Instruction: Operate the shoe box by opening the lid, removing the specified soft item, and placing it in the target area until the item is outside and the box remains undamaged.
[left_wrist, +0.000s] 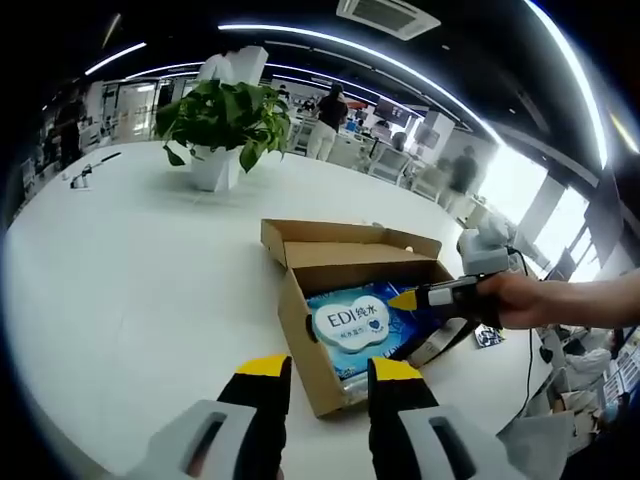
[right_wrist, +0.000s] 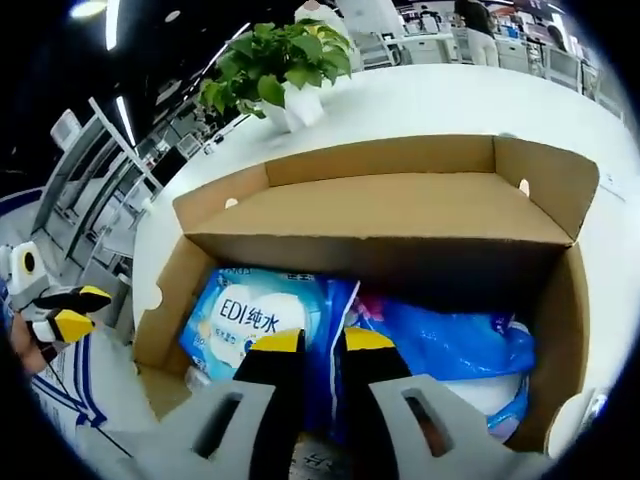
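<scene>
The brown shoe box (left_wrist: 300, 330) (right_wrist: 380, 215) stands open on the white table, its lid (left_wrist: 330, 238) folded back. Inside lies a light blue soft pack of wipes (left_wrist: 352, 325) (right_wrist: 250, 315) printed "EDI", beside a darker blue bag (right_wrist: 455, 345). My right gripper (right_wrist: 322, 345) (left_wrist: 408, 299), held by a hand (left_wrist: 520, 298), reaches into the box. Its jaws stand close together around the right edge of the wipes pack. My left gripper (left_wrist: 330, 372) (right_wrist: 72, 310) hovers open at the box's near corner, with nothing between its fingers.
A potted green plant (left_wrist: 222, 125) (right_wrist: 285, 65) stands on the round white table (left_wrist: 130, 280) behind the box. Beyond the table's far edge are office chairs and people. A white device and cables (left_wrist: 490, 250) lie at the right.
</scene>
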